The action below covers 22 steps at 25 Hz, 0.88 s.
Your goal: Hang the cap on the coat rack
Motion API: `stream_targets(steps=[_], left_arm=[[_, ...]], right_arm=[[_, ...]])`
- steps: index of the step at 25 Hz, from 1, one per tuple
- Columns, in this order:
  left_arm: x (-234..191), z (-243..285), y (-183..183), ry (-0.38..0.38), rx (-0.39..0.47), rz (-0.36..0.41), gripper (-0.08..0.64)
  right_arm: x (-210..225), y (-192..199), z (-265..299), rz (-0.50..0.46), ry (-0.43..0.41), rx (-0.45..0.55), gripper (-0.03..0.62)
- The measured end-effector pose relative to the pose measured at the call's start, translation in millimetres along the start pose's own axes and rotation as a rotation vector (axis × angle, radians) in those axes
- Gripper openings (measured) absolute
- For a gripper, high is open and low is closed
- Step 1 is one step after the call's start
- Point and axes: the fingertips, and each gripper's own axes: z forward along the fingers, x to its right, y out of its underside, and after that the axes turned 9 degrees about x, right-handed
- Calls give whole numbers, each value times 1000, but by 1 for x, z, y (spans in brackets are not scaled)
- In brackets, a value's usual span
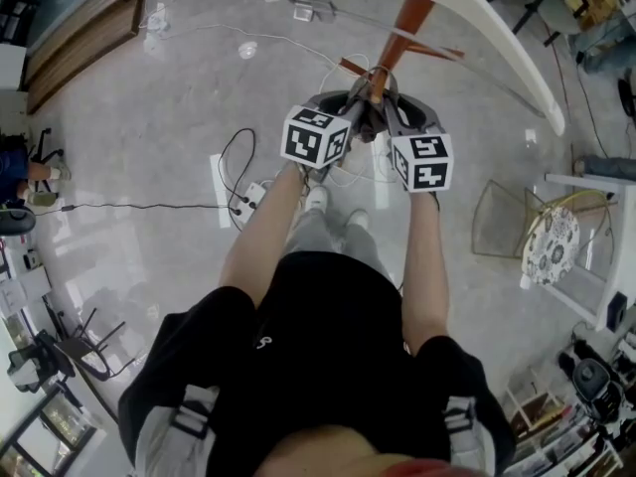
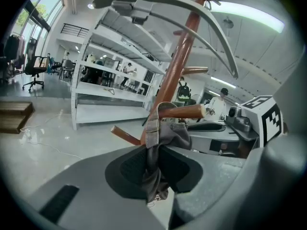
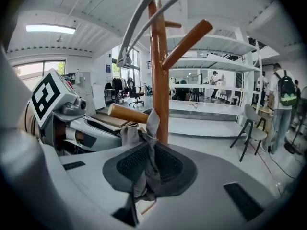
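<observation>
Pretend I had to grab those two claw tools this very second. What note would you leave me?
Left claw: shut on the grey cap.
Right claw: shut on the same cap, from the other side.
Cap: held between both claws, right up against the coat rack. Its strap looks looped over a low wooden peg, but I can't be sure it is fully on.
Done: cap brought to the peg.
Left: check that the strap sits on the peg, open both claws, pull back.
</observation>
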Motion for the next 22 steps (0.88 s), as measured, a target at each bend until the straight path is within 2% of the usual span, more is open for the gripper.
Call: stream_targets(steps=[7, 11, 13, 15, 16, 18, 20, 22], left_arm=[[-12, 29, 12, -35, -67, 10, 63], [-10, 39, 25, 3, -84, 14, 74], [-12, 41, 28, 7, -87, 4, 92], [-18, 37, 30, -28, -85, -5, 145], [-21, 33, 30, -46, -79, -19, 163], [-24, 21, 29, -70, -49, -66, 181], [-23, 4, 18, -100, 3, -101, 183], [-19, -14, 1, -138, 64, -98, 183]], right_arm=[[17, 29, 23, 78, 48, -38, 38], [24, 43, 28, 22, 125, -99, 35], [26, 41, 30, 18, 139, -112, 37], [26, 40, 26, 48, 134, -107, 66], [25, 39, 22, 69, 125, -103, 105], [22, 35, 13, 112, 104, -100, 141], [18, 26, 2, 124, 96, -93, 143], [14, 9, -11, 111, 96, -59, 141]])
